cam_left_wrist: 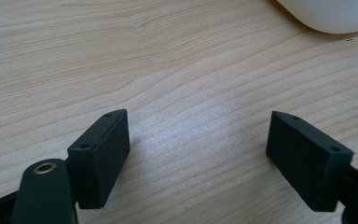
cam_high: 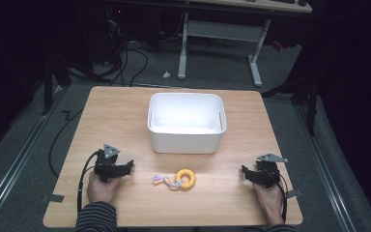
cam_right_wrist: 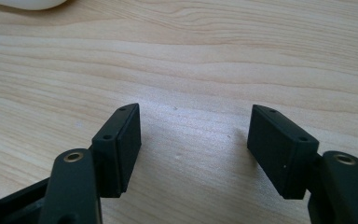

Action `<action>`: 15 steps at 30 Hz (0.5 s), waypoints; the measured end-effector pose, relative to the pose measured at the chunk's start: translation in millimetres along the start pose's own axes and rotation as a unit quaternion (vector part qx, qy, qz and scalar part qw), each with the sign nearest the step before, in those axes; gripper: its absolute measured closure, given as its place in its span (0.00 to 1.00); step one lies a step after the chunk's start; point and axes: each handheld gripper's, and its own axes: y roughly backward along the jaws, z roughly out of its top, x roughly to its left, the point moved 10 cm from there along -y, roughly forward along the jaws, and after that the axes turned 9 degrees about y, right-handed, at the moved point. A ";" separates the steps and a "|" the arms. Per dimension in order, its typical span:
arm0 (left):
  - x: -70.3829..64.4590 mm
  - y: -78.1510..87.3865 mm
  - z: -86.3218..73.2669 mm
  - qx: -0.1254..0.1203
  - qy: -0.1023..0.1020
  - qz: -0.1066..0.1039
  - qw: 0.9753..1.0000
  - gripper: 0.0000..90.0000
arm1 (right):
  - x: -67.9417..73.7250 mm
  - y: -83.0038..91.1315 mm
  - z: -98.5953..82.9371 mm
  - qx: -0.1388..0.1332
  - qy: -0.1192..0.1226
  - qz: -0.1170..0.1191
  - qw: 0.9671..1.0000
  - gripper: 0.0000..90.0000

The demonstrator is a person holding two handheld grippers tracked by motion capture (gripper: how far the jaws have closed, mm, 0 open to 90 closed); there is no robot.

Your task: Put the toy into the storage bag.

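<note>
A yellow ring toy [cam_high: 186, 179] with a short knotted rope tail [cam_high: 162, 181] lies on the wooden table [cam_high: 125, 111] near its front edge, between the two hands. A white rectangular bin [cam_high: 186, 123] stands behind it at the table's middle. My left gripper [cam_high: 128, 166] rests at the front left, left of the toy, open with bare wood between its jaws; in the left gripper view the left gripper [cam_left_wrist: 198, 140] has the bin's corner [cam_left_wrist: 331, 14] at top right. My right gripper [cam_high: 244, 172] rests at the front right, open and empty, as the right gripper [cam_right_wrist: 193, 133] confirms.
The bin looks empty inside. Bare wood lies on both sides of the bin and along the front edge. Beyond the table are a grey floor with cables [cam_high: 130, 58] and a white desk frame [cam_high: 222, 34].
</note>
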 end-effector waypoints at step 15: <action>-0.1 0.0 -0.2 0.000 -0.001 0.001 1.000 0.24 | 5.3 18.3 11.0 -0.016 -0.002 0.020 1.000 0.40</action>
